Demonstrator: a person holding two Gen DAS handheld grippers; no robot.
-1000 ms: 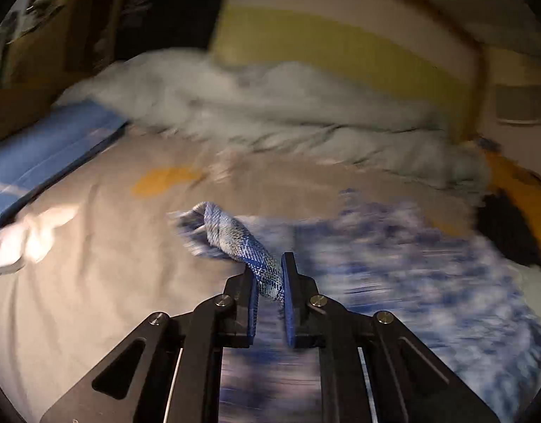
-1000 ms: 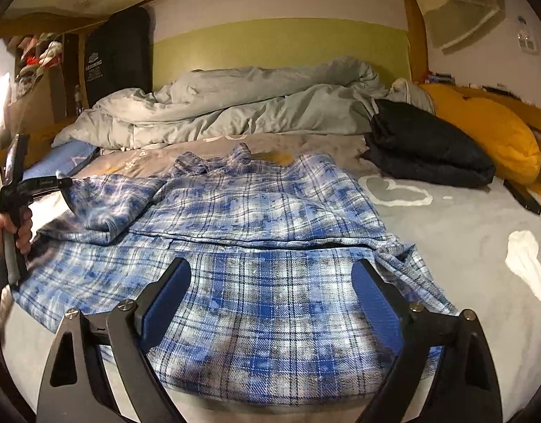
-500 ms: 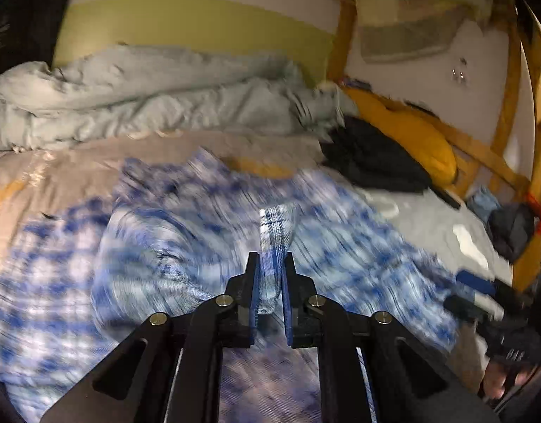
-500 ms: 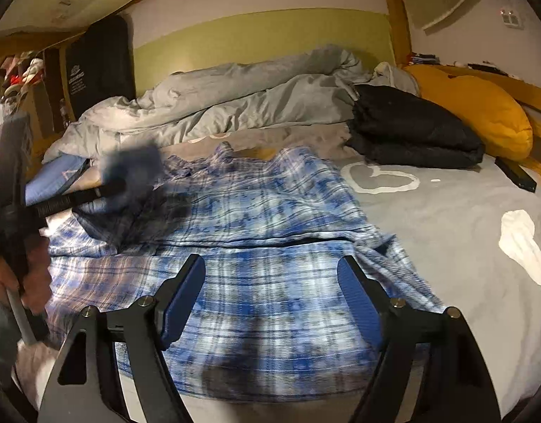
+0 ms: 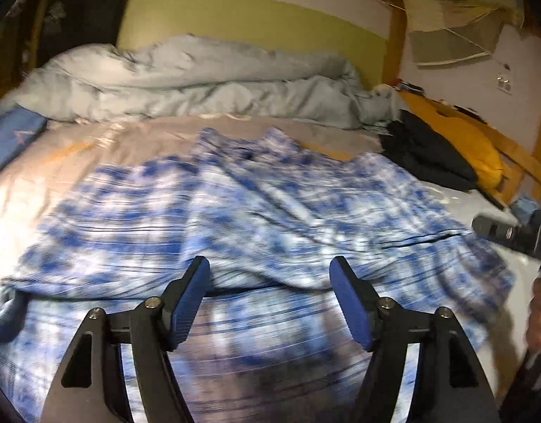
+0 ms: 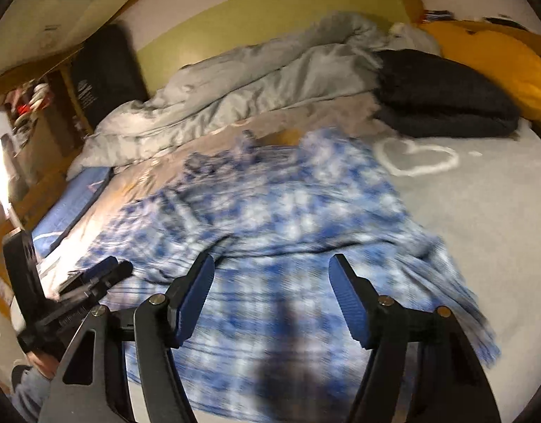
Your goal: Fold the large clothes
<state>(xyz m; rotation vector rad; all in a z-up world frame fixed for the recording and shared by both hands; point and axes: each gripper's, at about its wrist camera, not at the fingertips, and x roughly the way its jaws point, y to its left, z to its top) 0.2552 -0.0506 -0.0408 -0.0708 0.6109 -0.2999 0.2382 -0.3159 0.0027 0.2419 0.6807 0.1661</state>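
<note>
Left wrist: both grippers released over plaid shirt on bed; duvet at headboard.

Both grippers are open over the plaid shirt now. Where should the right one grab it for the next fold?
Probably the plaid shirt's loose right edge, near the hem corner. It lies thin on the grey sheet with bare bedding beside it, so bring the right gripper in low from the right and pinch that edge.

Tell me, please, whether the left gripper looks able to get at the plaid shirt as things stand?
Probably yes: the left gripper is open just above the plaid shirt, with nothing between them.
</note>
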